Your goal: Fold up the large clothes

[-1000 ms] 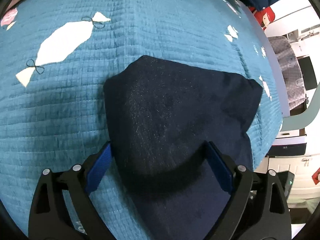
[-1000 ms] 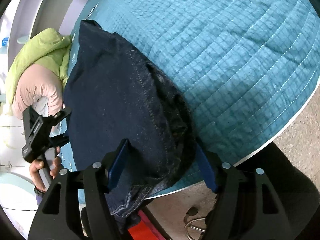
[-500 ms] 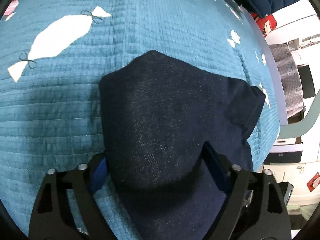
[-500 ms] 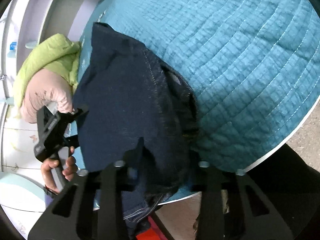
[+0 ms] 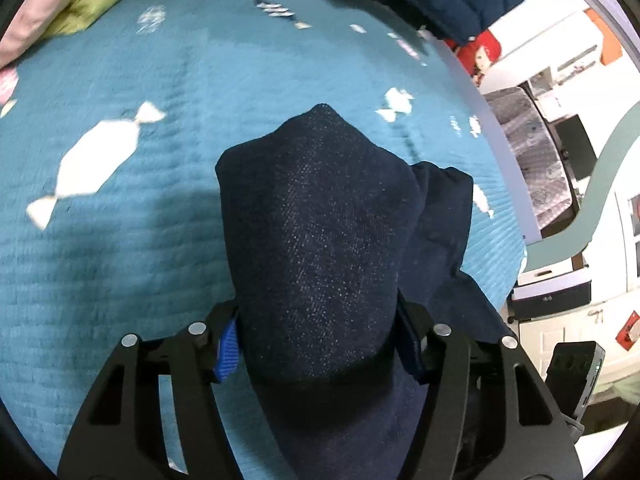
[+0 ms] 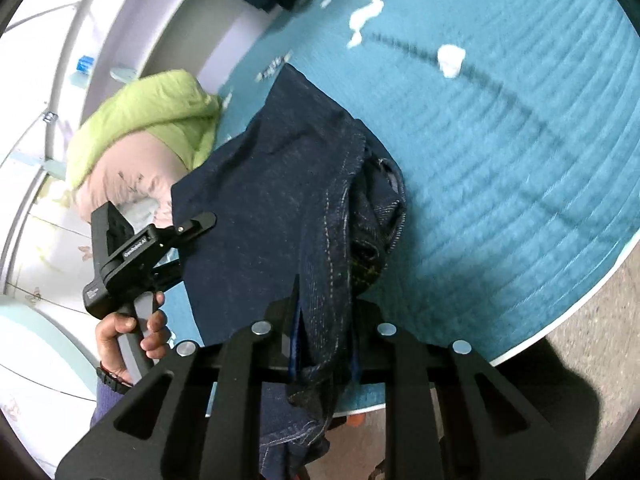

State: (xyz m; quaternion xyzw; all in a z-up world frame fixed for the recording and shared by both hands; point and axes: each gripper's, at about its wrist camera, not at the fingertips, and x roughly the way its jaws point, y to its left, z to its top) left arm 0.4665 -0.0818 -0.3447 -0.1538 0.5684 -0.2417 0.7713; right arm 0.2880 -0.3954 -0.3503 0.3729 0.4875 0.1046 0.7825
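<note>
- Dark denim jeans (image 5: 320,248) lie on the teal bed quilt (image 5: 132,240), bunched for folding.
- Left hand-held gripper (image 5: 316,348) is closing around a thick fold.
- Right hand-held gripper (image 6: 324,344) is closing, pinching the jeans' seam edge to lift it.

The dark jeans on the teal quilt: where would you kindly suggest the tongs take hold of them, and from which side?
Grip the jeans at the bunched, stitched edge nearest the bed's rim, coming from that near side and angled down over the quilt. There the denim is gathered thick enough to pinch; the right tongs are closing on that seam, the left tongs closing around a rounded fold.
</note>
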